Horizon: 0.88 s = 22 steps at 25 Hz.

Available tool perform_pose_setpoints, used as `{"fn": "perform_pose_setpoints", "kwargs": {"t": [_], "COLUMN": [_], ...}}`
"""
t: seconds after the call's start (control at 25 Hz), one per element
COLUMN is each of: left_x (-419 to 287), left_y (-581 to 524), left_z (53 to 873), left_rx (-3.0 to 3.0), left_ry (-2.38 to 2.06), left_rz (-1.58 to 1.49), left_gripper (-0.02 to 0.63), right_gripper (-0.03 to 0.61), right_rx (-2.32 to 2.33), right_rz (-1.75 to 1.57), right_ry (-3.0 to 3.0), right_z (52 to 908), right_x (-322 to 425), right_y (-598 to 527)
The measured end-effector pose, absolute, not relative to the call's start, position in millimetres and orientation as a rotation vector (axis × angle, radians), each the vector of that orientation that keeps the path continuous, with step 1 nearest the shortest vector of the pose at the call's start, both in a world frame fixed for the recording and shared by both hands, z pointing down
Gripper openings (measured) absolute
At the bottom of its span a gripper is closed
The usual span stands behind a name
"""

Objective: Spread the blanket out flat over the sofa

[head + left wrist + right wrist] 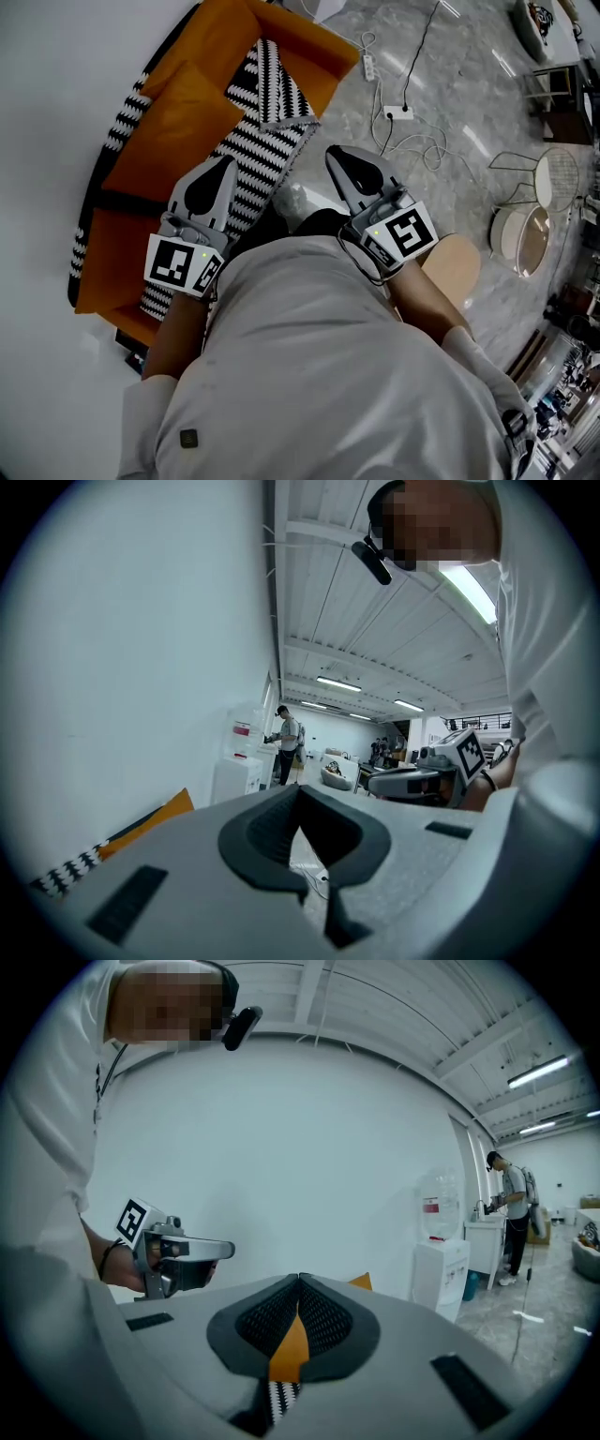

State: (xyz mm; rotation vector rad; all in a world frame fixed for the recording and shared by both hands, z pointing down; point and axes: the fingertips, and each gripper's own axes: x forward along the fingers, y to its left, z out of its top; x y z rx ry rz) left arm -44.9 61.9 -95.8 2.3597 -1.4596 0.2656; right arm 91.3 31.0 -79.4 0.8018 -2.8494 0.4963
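On the sofa: black-and-white zigzag blanket (pixel 267 141), lying as a long band across the orange sofa (pixel 178 122), from the backrest side down over the seat; more of the same pattern along the far edge, orange showing between.
Spread so far: partial, by the look of it; much orange bare, band narrower than the seat, probably folded or gathered on itself.
Left tongs (pixel 223 169): raised near the chest, above the blanket, not touching it; closed tip to tip in the left gripper view (pixel 298 791), nothing between.
Right tongs (pixel 339 159): raised alongside, over the sofa's front edge and the floor (pixel 450 103); pressed together (pixel 300 1286), empty; only sofa and blanket visible beyond, through the slit below the tips.
Feel, judged: soft, limp, light to middling cloth; no stiffness, so sagging wherever unsupported; some cling to the upholstery, likely to drag rather than slide; not fragile, though a loose weave may snag.
Where to take hold: at the hem, near two corners well apart, one per tongs; corner at the seat front a fair start; pinch a fold of cloth, not a single thread.
Needed first: both tongs opened, then lowered to the edge.
Risk: pulling from the middle only bunches it; a one-sided pull skews the band.
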Motion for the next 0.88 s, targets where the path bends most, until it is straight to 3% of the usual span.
{"fn": "perform_pose_setpoints", "kwargs": {"t": [0.56, 0.88], "left_x": [-97, -107], "left_y": [19, -18], "left_z": [-43, 24], "left_rx": [2.289, 2.227], "left_ry": [-1.458, -1.427], "left_rz": [0.271, 0.346], "left_gripper": [0.009, 0.009], "right_gripper": [0.028, 0.032], "right_rx": [0.628, 0.551], "right_rz": [0.597, 0.63], "right_ry": [-2.777, -2.706], "right_z": [-11, 93], "right_x": [13, -10], "right_y": [-6, -49]}}
